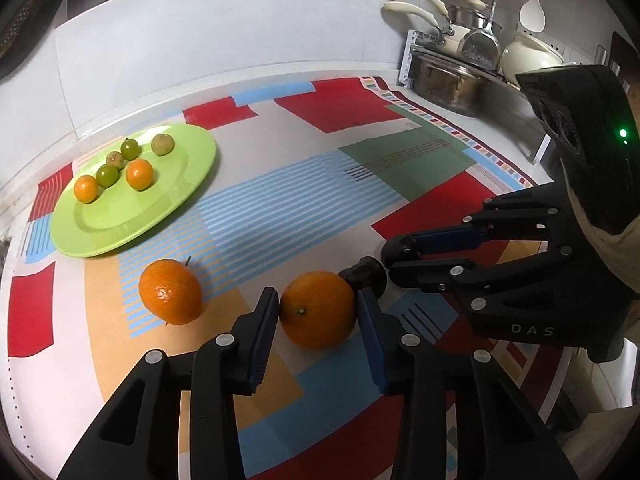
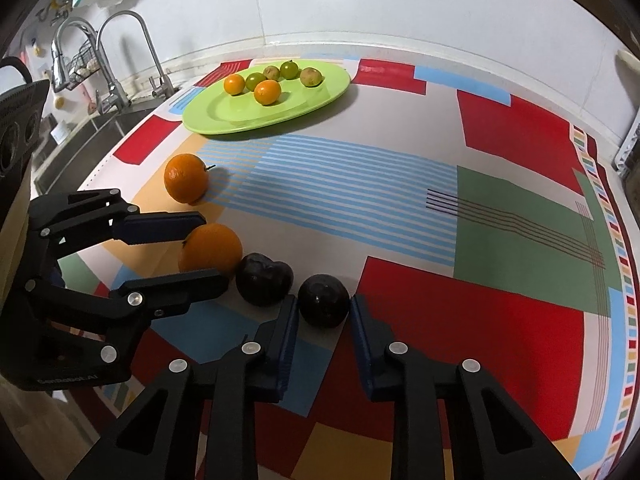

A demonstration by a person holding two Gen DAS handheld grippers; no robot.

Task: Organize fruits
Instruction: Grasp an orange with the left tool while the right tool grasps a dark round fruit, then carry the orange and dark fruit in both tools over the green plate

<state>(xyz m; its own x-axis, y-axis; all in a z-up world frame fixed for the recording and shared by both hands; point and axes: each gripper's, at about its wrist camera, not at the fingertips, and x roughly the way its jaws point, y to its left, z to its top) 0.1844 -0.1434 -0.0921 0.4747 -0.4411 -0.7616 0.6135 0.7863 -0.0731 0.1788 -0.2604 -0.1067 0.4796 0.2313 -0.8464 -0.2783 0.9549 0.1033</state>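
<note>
Left gripper [image 1: 318,312] pinches round orange fruit [image 1: 318,310] on the desk; right gripper [image 2: 324,312] pinches dark round plum [image 2: 323,300]. Second dark plum [image 2: 263,278] touches the orange; lifting could nudge it rolling.

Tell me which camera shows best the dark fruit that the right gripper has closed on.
The right wrist view: the round dark fruit sits whole between the right gripper fingers, pads on both sides. In the left wrist view it is not seen; only the neighbouring dark fruit peeks out behind the orange.
</note>
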